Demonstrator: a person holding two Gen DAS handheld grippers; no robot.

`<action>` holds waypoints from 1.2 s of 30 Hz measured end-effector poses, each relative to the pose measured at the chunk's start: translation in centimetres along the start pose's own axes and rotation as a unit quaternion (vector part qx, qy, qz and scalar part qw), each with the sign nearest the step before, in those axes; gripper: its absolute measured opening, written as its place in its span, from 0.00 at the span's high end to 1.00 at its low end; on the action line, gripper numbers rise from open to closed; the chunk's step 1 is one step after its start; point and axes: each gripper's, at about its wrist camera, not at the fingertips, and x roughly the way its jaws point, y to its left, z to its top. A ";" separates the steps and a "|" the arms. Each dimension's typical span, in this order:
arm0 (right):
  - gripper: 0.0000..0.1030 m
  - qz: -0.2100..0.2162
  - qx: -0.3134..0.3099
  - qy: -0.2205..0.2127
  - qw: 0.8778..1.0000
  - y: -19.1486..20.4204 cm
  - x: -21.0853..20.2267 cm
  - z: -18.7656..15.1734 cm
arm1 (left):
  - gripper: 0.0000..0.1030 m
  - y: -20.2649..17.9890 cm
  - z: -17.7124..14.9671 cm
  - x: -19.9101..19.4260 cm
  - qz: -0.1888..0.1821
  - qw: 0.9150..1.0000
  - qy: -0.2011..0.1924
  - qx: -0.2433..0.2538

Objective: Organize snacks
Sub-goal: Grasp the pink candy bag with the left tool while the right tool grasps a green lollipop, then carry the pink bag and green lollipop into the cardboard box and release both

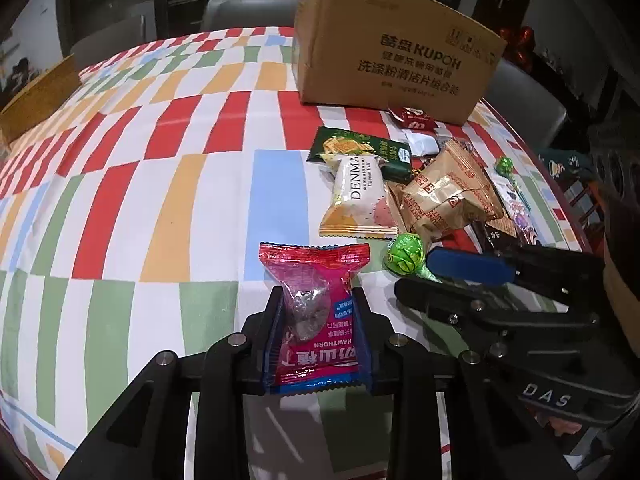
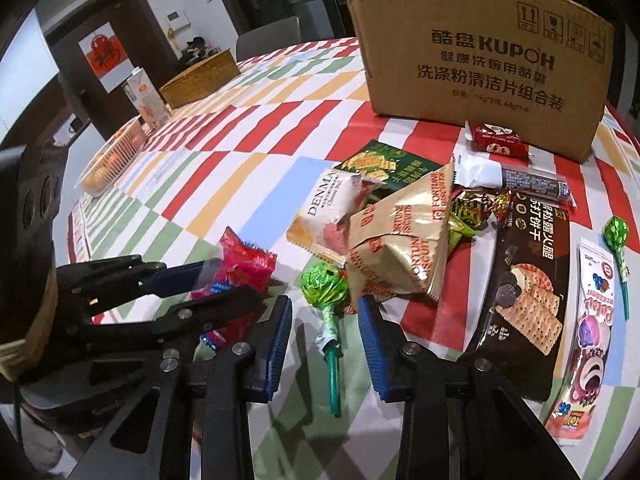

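Observation:
My left gripper (image 1: 319,300) is shut on a red hawthorn snack packet (image 1: 316,308), held just above the tablecloth; it also shows in the right wrist view (image 2: 244,268). My right gripper (image 2: 325,312) is open around the stick of a green lollipop (image 2: 324,284) lying on the table; the same lollipop shows in the left wrist view (image 1: 405,258). A pile of snacks lies beyond: a white DENMA packet (image 1: 356,196), a gold biscuit packet (image 2: 400,248), a green cracker packet (image 1: 352,146). A cardboard box (image 2: 480,60) stands behind the pile.
A dark cracker packet (image 2: 524,280), a pink Lotso packet (image 2: 588,328) and a second green lollipop (image 2: 616,236) lie at right. A small red packet (image 2: 498,140) lies by the box. A woven basket (image 2: 200,78), a carton (image 2: 146,98) and a plastic tub (image 2: 112,156) stand far left.

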 end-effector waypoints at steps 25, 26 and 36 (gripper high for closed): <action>0.83 -0.003 -0.010 -0.025 1.000 0.8 -1.0 0.6 | 0.70 -0.3 0.5 -2.6 0.018 0.999 -0.037 -0.020; 0.83 -0.003 -0.010 -0.032 0.999 0.9 -1.6 0.6 | 0.70 -0.5 0.6 -3.0 0.017 0.999 -0.041 -0.019; 0.83 -0.018 -0.009 -0.095 0.995 0.3 -6.5 2.0 | 0.70 -2.8 3.9 -5.5 0.010 0.996 -0.086 -0.001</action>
